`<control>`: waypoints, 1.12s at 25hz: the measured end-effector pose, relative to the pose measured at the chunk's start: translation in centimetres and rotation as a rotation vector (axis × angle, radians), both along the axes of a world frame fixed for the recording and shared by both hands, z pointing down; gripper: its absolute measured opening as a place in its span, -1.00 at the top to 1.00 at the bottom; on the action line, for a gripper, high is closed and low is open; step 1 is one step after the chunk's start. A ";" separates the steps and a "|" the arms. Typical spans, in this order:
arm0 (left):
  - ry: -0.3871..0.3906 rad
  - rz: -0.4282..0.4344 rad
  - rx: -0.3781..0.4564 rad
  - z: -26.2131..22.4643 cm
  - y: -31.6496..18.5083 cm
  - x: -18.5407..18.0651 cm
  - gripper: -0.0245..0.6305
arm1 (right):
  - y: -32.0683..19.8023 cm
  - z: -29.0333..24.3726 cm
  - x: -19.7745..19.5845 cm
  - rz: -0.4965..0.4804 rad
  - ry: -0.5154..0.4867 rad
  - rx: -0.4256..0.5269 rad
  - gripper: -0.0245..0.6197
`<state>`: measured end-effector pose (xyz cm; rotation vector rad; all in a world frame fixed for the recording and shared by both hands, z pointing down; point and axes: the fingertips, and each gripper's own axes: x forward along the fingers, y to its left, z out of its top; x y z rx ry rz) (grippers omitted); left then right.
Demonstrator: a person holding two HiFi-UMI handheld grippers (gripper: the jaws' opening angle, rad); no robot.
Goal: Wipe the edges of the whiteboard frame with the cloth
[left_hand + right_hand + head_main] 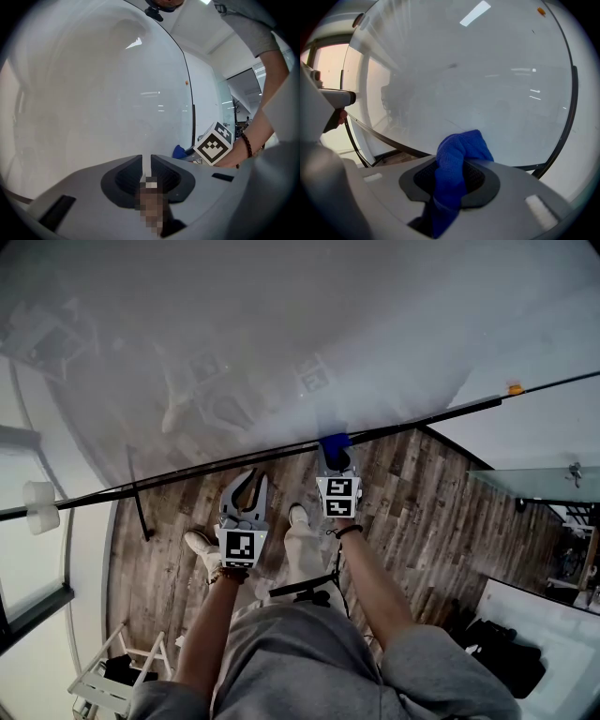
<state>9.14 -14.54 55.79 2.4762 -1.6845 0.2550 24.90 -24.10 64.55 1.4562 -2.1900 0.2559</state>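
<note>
With the right gripper [337,454] clamped on the blue cloth [335,442] at mid-picture against the whiteboard's [281,334] black lower frame [187,474], a steady, firm slide along that edge seems best, while the left gripper [253,480] hangs nearly closed and empty below.

In the head view the blue cloth [333,442] shows only as a small patch above the right tool [337,461], whose marker cube [338,496] covers the rest. The whiteboard [281,334] runs past the top and left edges. In the right gripper view the cloth's lower end drops out of sight inside the tool's body.
</note>
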 end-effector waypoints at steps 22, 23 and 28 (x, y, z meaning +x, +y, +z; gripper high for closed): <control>-0.004 -0.040 0.000 -0.3 0.2 -2.6 0.77 | 1.2 0.4 -2.9 -0.058 0.015 -0.019 0.57; -0.003 -0.042 0.000 -0.3 0.2 -2.8 0.77 | 1.2 0.2 -3.2 -0.060 0.011 -0.018 0.58; 0.005 -0.044 -0.005 0.1 0.4 -3.6 0.77 | 1.5 0.1 -4.5 -0.062 0.004 -0.024 0.57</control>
